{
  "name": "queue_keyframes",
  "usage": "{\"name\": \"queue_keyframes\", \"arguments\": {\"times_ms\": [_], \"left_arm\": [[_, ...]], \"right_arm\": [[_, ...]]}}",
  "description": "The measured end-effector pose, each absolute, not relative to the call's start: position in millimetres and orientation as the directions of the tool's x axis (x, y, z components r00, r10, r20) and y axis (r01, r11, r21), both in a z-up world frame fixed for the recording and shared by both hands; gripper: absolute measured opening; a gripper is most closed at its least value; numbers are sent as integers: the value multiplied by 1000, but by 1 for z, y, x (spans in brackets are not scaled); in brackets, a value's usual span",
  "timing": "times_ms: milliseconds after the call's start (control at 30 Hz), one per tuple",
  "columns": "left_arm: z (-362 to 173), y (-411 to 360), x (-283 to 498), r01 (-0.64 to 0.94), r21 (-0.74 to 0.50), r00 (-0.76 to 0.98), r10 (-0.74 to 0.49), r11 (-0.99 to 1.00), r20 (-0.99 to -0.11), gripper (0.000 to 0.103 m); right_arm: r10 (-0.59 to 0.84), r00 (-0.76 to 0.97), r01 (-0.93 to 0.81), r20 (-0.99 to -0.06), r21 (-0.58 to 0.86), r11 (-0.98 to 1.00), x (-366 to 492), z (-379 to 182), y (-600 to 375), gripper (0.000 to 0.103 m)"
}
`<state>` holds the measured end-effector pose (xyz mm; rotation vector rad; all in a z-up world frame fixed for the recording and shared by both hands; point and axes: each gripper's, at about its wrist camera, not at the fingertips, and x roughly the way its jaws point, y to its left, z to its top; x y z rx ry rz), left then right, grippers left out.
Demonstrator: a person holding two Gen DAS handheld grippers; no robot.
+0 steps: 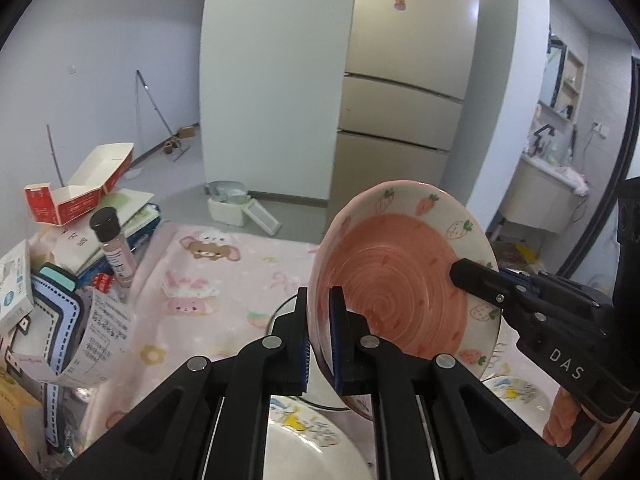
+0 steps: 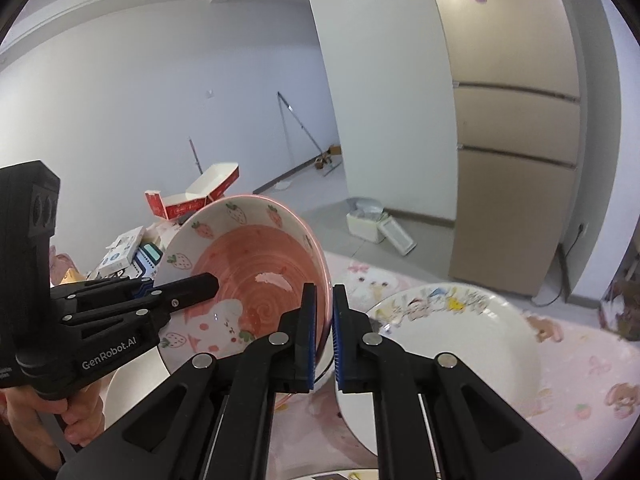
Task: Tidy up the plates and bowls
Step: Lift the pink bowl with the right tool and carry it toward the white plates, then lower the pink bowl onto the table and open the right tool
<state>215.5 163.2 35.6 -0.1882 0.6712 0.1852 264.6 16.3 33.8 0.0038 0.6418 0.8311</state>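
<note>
Both grippers pinching one glossy strawberry bowl (image 1: 404,276) upright!

We see the left gripper (image 1: 320,344) and right gripper (image 2: 325,336) clamped on opposite rims; below, seemingly ceramic, a white plate (image 2: 460,344).

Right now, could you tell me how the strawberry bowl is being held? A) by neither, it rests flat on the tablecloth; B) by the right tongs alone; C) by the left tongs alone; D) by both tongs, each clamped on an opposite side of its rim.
D: the left tongs and the right tongs each pinch the rim of the tilted strawberry bowl.
</note>
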Motion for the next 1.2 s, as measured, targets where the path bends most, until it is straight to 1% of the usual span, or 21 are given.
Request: {"name": "queue_keyframes", "arguments": {"times_ms": [133,233,300,467,667,767,833,933,1067,1200], "left_arm": [[20,173,221,-248,-111,746,117,962,-656,9],[7,185,224,-269,-137,728,108,954,-677,9],[1,191,225,-279,-146,720,106,949,-686,9],[-10,192,230,-289,-124,708,125,949,-695,9],[-18,189,235,-303,-89,701,159,949,-695,9],[-19,181,238,-314,-8,691,223,949,-687,9],[-21,176,241,-311,27,686,244,950,-686,10],[-25,175,244,-313,36,680,250,949,-689,11],[-31,179,246,-313,32,666,243,949,-705,12],[-38,179,250,-314,48,649,251,948,-718,12]], "right_arm": [[668,484,-683,-565,234,692,268,22,30,7],[683,443,-670,-581,292,682,279,11,37,7],[683,429,-672,-591,297,679,282,5,43,7],[632,458,-678,-625,215,703,279,-6,56,7],[620,468,-684,-630,185,705,280,-18,59,7],[611,480,-690,-630,159,706,278,-19,61,8],[590,503,-691,-632,116,713,275,-19,65,8],[574,517,-692,-635,85,717,275,-22,67,8],[599,499,-693,-626,128,710,279,-27,64,9],[586,511,-690,-629,107,716,279,-29,66,9]]}}
